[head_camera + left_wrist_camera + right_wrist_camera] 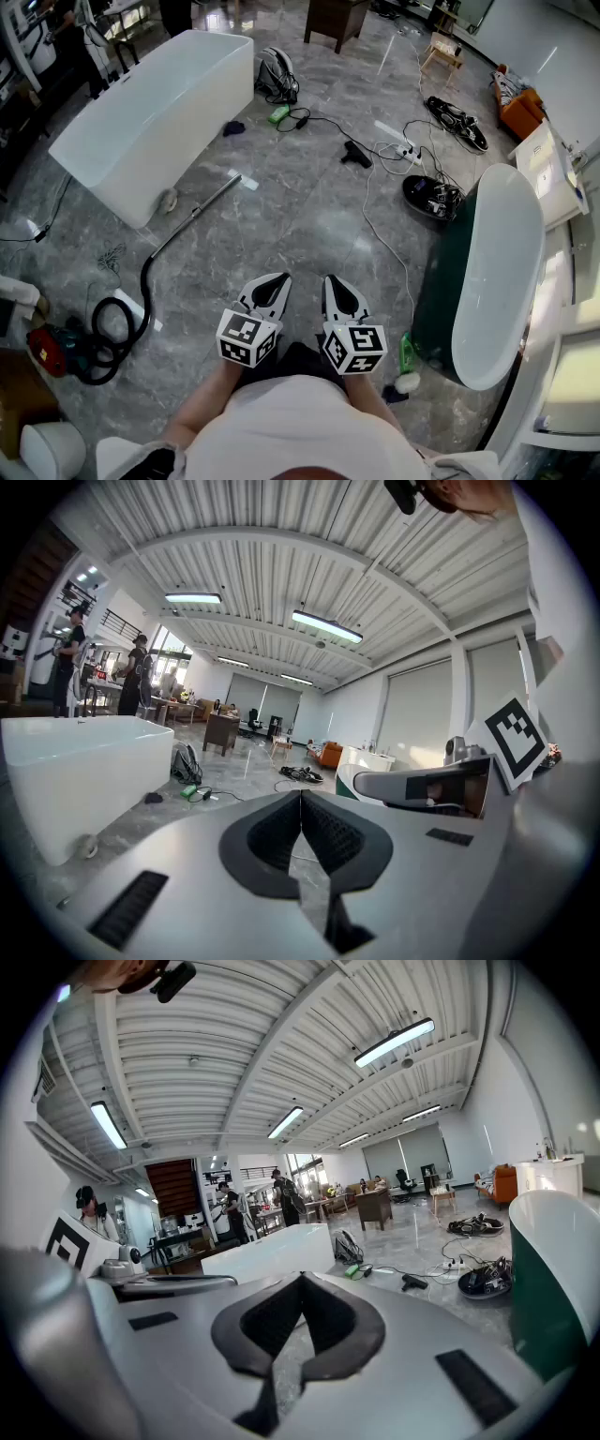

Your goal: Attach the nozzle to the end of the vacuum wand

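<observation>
Left gripper (280,278): held low before person, jaws closed tip to tip, nothing between. Right gripper (331,280): just beside it, not touching, jaws closed too, empty. Red vacuum (49,351) on floor (309,220) at left, black hose (142,286) curling up to wand (199,212). Wand lies flat beside white bathtub (150,112). Black nozzle (356,155) lies farther off, to right, well apart from wand. Green bathtub (439,300) at right.

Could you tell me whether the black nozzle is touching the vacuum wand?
Apart. The head view shows the nozzle lying well away from the wand, with bare floor between them.
</observation>
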`<act>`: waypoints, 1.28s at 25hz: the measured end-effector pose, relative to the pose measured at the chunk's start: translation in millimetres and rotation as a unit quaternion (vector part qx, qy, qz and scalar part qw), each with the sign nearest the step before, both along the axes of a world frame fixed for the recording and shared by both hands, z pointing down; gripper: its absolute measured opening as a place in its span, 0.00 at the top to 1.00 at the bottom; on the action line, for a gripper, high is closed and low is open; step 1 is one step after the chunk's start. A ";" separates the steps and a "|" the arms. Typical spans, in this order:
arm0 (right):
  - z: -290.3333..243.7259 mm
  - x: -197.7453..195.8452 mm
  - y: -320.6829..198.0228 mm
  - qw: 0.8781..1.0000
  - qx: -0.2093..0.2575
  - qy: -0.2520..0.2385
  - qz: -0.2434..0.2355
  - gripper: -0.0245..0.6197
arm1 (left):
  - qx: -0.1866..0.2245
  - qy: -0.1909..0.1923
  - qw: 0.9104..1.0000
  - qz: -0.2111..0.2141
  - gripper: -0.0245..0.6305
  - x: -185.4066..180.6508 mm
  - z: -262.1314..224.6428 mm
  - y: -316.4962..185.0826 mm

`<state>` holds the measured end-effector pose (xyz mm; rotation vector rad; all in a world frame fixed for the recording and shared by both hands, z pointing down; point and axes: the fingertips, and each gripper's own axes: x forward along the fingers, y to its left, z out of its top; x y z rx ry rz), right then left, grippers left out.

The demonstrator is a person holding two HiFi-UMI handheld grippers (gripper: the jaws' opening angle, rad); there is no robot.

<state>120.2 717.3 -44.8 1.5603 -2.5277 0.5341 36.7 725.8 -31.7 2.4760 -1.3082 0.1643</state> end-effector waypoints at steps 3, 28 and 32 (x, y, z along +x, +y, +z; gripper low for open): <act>2.2 0.7 2.9 1.000 -0.004 0.000 0.002 0.94 | -0.001 0.001 1.000 0.003 0.95 1.0 0.9 3.0; 12.8 -21.9 24.0 1.000 -0.014 -0.013 -0.003 0.94 | -0.030 0.010 0.999 0.003 0.95 -19.6 15.7 21.9; 12.1 -26.9 25.1 1.000 0.001 -0.025 0.003 0.94 | -0.031 0.008 0.999 0.006 0.95 -29.6 21.0 23.9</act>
